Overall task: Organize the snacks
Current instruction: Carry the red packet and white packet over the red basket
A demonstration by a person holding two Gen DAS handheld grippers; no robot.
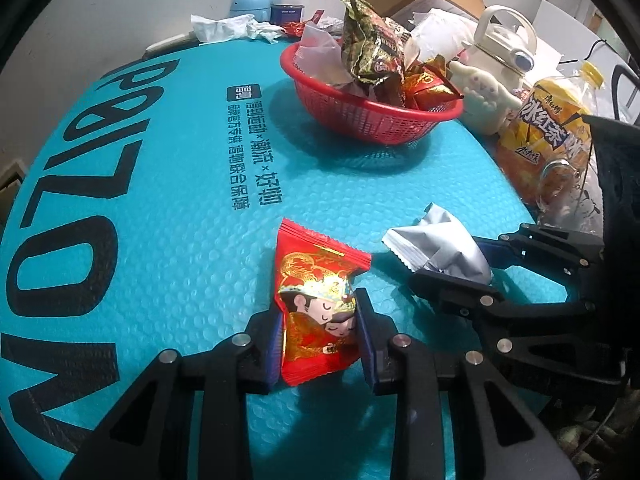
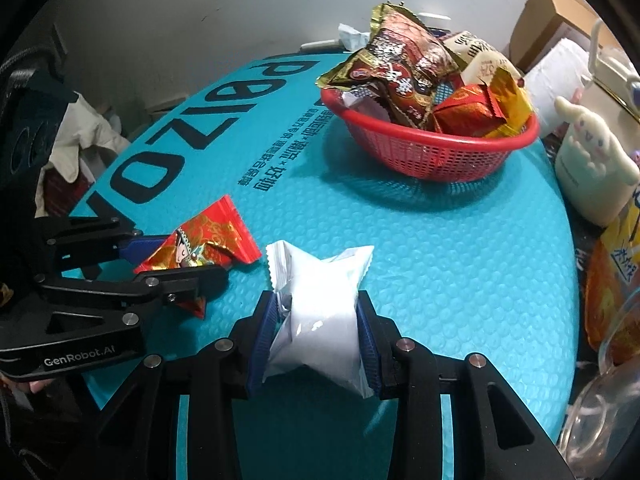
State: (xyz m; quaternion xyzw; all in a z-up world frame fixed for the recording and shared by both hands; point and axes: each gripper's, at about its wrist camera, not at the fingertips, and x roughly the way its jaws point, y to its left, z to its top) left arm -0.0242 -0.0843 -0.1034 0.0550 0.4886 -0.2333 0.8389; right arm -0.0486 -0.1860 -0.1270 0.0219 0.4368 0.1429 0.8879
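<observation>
Left wrist view shows the left claw pinching a red snack packet by its lower half, the blue pads pressed into both sides, while the packet's upper end points toward 12 o'clock over the teal mat on the desk. At 3 o'clock the right claw is closed on a white snack packet. From the right wrist view the same white packet sits squeezed between that claw's pads at its middle, its top corners flaring out above them.

Both packets appear gripped, so the step in hand is likely carrying them to the red basket, which stands at about 1 o'clock from the left claw and is already heaped with wrapped snacks. To do it well, lift both clear of the mat first, keep the squeeze steady since foil wrappers slip, and bring the claws in one after the other so they don't collide. Release over the lower, nearer side of the heap; dropping onto the tall brown bag risks a packet sliding out.
</observation>
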